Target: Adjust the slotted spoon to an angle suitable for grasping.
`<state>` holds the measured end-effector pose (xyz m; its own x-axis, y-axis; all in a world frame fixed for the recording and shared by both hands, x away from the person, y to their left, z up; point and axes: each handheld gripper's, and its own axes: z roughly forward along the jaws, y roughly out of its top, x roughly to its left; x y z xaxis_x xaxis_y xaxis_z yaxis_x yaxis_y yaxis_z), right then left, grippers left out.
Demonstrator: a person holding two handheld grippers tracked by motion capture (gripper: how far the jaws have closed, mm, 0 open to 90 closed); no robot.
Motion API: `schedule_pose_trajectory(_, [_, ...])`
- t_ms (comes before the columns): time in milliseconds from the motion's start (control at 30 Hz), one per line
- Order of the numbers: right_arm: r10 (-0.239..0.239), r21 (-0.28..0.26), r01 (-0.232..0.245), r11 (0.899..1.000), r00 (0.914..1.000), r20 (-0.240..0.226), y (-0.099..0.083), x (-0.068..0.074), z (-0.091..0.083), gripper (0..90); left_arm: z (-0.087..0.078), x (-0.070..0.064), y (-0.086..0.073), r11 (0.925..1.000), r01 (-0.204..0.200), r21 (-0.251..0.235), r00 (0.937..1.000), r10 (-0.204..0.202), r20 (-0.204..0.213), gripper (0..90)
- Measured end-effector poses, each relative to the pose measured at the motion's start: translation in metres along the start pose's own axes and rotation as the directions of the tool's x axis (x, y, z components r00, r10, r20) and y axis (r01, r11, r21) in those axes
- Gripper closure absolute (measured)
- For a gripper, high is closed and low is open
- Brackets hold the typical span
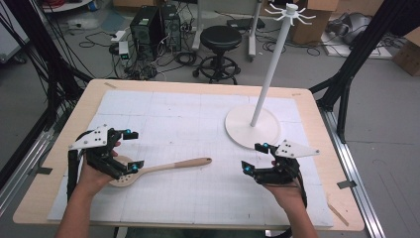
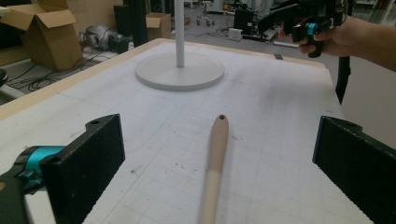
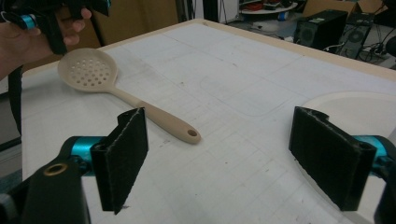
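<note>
A slotted spoon (image 1: 157, 169) lies flat on the white mat (image 1: 198, 198) of the bench (image 1: 317, 106), its perforated bowl toward the person's left and its handle pointing right, the hanging hole at the handle's tip. The left claw (image 1: 132, 148) hovers right at the bowl end, jaws spread wide, one above the bowl's near edge; whether it touches the spoon cannot be told. In the left gripper view the handle (image 2: 215, 163) runs up between the two open jaws, gripped by neither. The right claw (image 1: 254, 157) is held well apart from the spoon, to the right of the handle's tip, jaws also wide open and holding nothing; in the right gripper view the spoon (image 3: 122, 95) lies beyond the jaws, with the left hand (image 3: 28, 39) at its bowl. A white stand (image 1: 253, 124) with a round base and a tall pole sits on the far right part of the mat, just behind the right claw.
</note>
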<state>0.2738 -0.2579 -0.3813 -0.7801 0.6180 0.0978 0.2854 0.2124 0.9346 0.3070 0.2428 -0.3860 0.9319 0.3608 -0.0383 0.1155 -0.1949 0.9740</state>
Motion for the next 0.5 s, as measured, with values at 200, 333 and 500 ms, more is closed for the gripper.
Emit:
schedule_pose_trajectory(200, [0.010,-0.016,-0.010,1.000,0.9997,0.023,-0.001,-0.008,-0.011,15.5,0.004,0.001,-0.001,0.9999,0.001,0.010,1.0000,-0.001,0.007,2.8])
schedule_pose_trajectory(333, [0.012,-0.021,-0.011,1.000,0.9990,0.042,-0.002,-0.014,-0.017,13.0,0.005,0.001,-0.001,0.9999,-0.001,0.011,1.0000,0.000,0.006,2.8])
schedule_pose_trajectory(500, [0.017,-0.026,-0.016,1.000,0.9984,0.053,-0.006,-0.020,-0.024,11.3,0.006,0.001,-0.001,0.9999,0.000,0.015,1.0000,-0.001,0.009,2.8])
